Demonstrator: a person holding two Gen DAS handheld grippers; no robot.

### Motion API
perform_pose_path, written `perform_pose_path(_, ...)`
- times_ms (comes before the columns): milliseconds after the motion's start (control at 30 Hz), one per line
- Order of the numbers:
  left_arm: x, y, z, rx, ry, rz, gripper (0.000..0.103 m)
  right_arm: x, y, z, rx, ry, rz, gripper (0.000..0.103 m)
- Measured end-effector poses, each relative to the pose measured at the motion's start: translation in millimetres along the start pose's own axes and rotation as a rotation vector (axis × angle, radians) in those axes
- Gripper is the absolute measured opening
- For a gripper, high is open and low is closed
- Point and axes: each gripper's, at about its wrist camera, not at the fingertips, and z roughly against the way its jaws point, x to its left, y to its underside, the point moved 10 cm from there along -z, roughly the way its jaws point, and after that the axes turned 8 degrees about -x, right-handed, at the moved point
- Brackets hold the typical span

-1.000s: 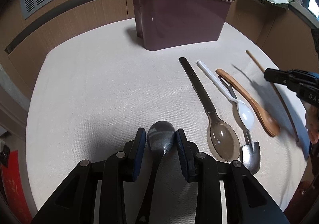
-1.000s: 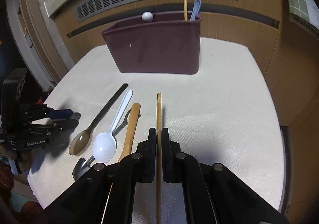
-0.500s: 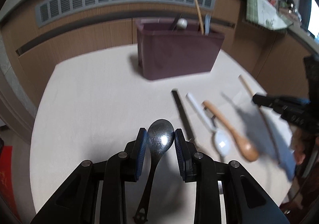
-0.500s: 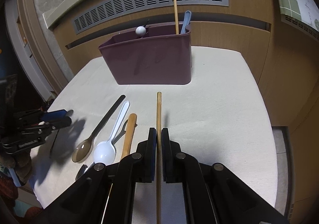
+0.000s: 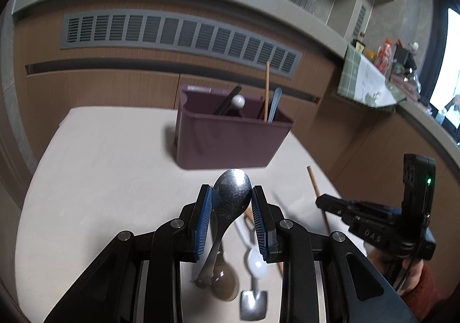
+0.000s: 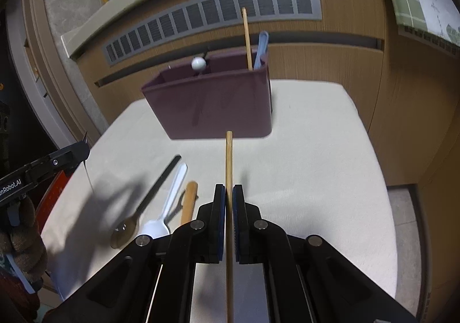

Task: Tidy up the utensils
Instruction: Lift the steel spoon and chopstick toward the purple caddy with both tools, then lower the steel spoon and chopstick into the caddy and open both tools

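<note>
My left gripper (image 5: 231, 199) is shut on a metal spoon (image 5: 233, 189), bowl up, held above the table. My right gripper (image 6: 229, 193) is shut on a wooden chopstick (image 6: 228, 156), lifted and pointing at the maroon utensil holder (image 6: 212, 104). The holder (image 5: 230, 139) holds a chopstick, a blue utensil, a black handle and a white ball-tipped piece. The right gripper also shows at the right of the left wrist view (image 5: 325, 202).
On the white table (image 6: 310, 150) lie a brown translucent spoon (image 6: 126, 231), a white plastic spoon (image 6: 161, 222), a wooden spoon (image 6: 188, 202) and a small metal spoon (image 5: 253, 298). Wooden cabinets with a grey vent stand behind.
Both grippers have risen from the table and tilted up toward the holder, the left carrying the metal spoon, the right carrying the chopstick.
</note>
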Motion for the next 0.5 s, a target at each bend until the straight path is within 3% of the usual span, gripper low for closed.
perform_pose_path(167, -10, -16, 8, -0.037, 0.009, -0.003, 0.029, 8, -21, 9, -0.039, -0.014, 0.026, 0.004)
perform_pose_path(233, -17, -37, 15, -0.075, 0.025, -0.007, 0.029, 10, -39, 15, -0.070, -0.017, 0.029, 0.004)
perform_pose_path(433, -56, -153, 57, -0.321, 0.125, -0.019, 0.029, 36, -175, 79, -0.351, -0.052, 0.105, 0.004)
perform_pose_path(500, -64, -188, 64, -0.393, 0.155, 0.001, 0.029, 41, -213, 93, -0.431, -0.026, 0.118, 0.004)
